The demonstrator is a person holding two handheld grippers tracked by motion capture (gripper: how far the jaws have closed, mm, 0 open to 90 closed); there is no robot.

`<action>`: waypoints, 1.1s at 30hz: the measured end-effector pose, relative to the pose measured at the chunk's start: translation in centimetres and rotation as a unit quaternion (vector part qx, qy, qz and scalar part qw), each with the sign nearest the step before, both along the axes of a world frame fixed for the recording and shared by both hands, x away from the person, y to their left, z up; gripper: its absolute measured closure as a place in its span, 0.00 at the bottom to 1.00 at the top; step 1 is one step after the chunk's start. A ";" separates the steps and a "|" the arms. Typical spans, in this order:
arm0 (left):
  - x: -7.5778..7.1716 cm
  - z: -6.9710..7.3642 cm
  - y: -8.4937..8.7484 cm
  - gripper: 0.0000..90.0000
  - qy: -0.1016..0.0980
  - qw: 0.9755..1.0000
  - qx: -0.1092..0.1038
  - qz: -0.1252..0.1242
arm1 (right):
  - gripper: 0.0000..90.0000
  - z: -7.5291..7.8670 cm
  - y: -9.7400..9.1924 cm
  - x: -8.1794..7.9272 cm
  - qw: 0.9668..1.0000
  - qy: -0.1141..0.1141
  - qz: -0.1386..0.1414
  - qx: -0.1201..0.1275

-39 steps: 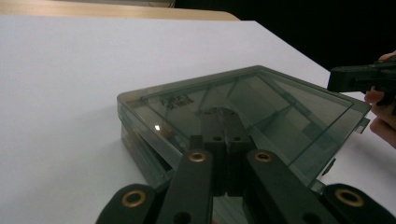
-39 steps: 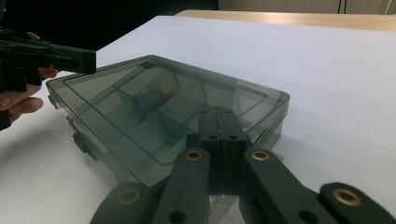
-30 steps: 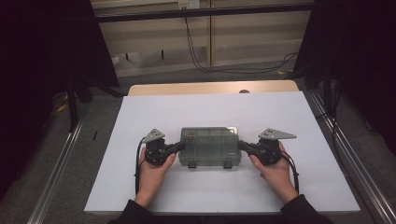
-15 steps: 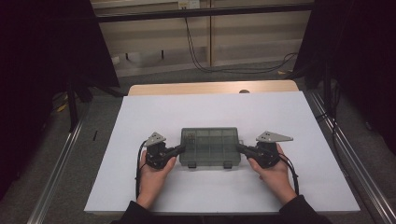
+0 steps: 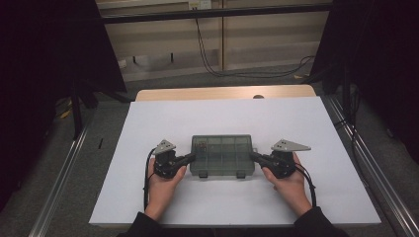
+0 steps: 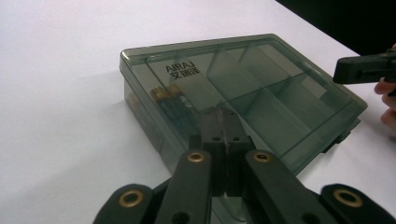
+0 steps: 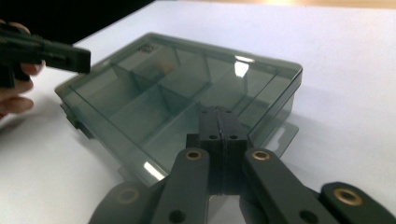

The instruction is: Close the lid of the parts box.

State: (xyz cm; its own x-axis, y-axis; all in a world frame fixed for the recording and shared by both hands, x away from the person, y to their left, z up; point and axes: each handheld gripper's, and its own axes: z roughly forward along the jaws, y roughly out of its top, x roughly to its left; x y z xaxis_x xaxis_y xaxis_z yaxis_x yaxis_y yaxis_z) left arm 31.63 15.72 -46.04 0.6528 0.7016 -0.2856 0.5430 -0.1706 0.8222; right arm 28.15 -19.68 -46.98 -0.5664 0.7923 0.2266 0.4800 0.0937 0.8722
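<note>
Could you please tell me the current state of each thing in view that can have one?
Organiser box: lid closed, lying flat on the white table, between the two grippers.
Batteries: lying inside one end compartment of the box, near the lid's lettering.
Other compartments: look empty through the lid.
Left gripper: jaws shut, tips at the box's left end.
Right gripper: jaws shut, tips at the box's right end.

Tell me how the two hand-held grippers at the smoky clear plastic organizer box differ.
The left hand-held gripper meets the translucent grey compartment box at its left end, beside the compartment holding batteries; the right hand-held gripper meets the right end, by the hang tab. The left one's grey three-cornered plate looks smaller than the right one's. Both have shut jaws and point inward at the closed box.
</note>
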 end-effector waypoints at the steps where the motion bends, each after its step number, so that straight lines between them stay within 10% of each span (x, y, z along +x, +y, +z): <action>1: 0.0 0.0 0.0 1.00 0.000 1.000 0.000 0.002 | 0.93 0.1 -0.1 0.0 1.000 -0.004 -0.003 0.005; 8: -0.3 0.3 -0.1 0.54 0.004 1.000 -0.021 -0.020 | 0.23 0.7 -0.4 -0.4 0.999 -0.033 -0.023 0.008; 12: -0.6 0.5 -0.4 0.24 -0.003 1.000 -0.009 -0.027 | 0.00 0.8 -0.6 -0.6 0.999 -0.038 -0.030 0.006; 16: -0.7 0.5 -0.2 0.00 -0.008 0.999 -0.010 -0.044 | 0.00 0.8 -1.3 -0.8 0.998 -0.045 -0.033 0.010; 33: -1.4 0.6 2.7 0.00 -0.023 0.999 -0.020 -0.026 | 0.00 0.8 -4.4 -2.2 0.997 -0.057 -0.050 0.003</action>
